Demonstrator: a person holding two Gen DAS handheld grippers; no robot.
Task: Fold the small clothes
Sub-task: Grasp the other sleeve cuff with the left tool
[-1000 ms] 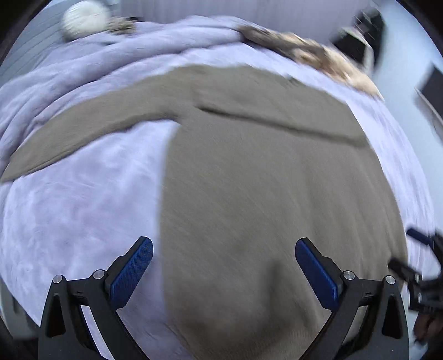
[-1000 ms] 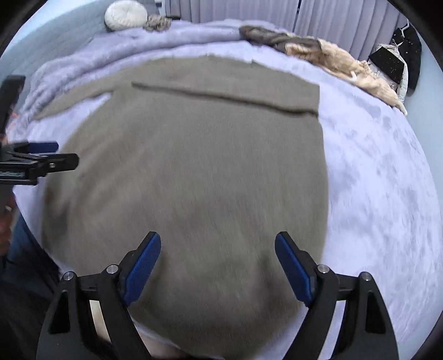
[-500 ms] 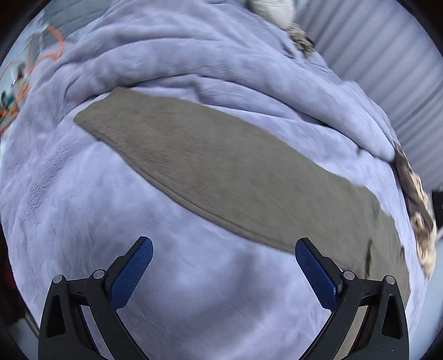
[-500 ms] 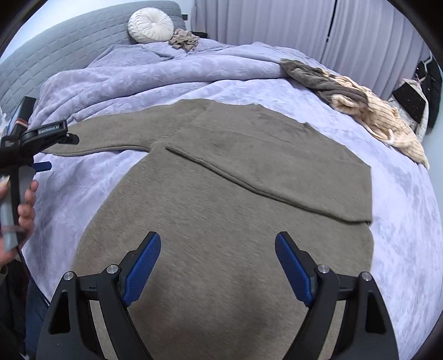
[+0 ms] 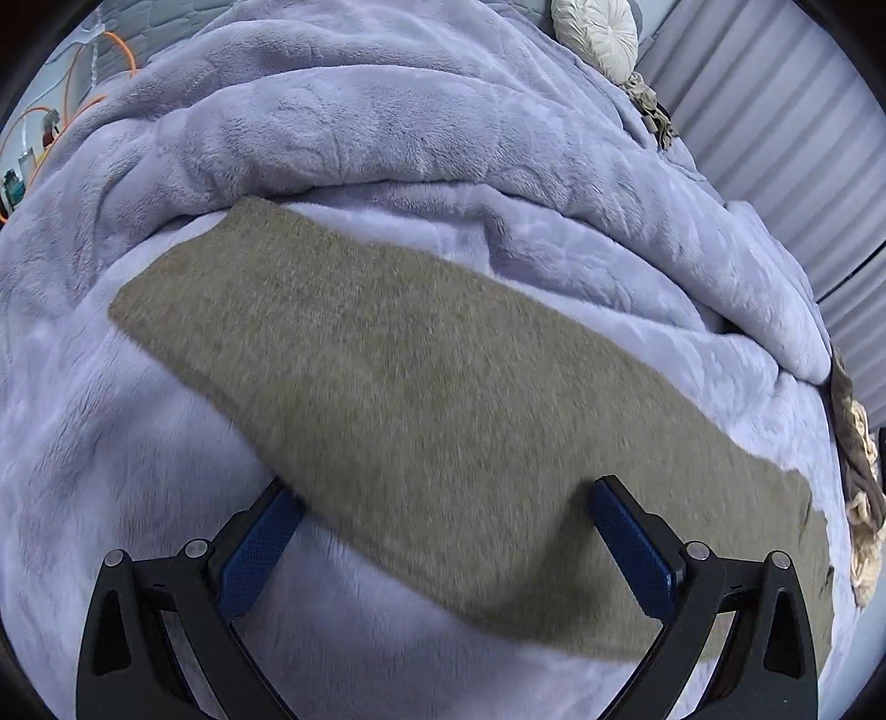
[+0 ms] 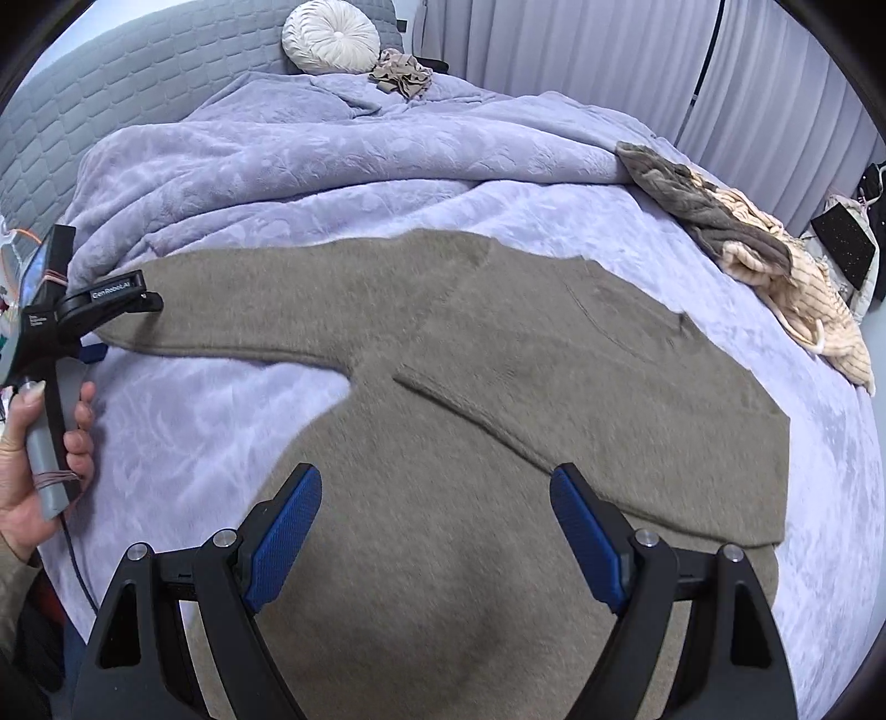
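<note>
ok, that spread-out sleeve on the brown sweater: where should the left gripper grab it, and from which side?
Probably at the cuff end. The sleeve lies flat and straight on the lilac blanket, free on both long edges, while the other sleeve is already folded across the body. The left gripper is open above the sleeve's middle; come down from above, pads pinching across the width near the cuff.

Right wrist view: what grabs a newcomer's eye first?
The big olive-brown fuzzy knit sweater spread flat across the lavender plush blanket, one sleeve already folded over its chest and the other stretched out to the picture's left. At that sleeve's cuff the left gripper hovers in a person's hand. At back, a round cream pleated cushion leans against the grey quilted headboard.
</note>
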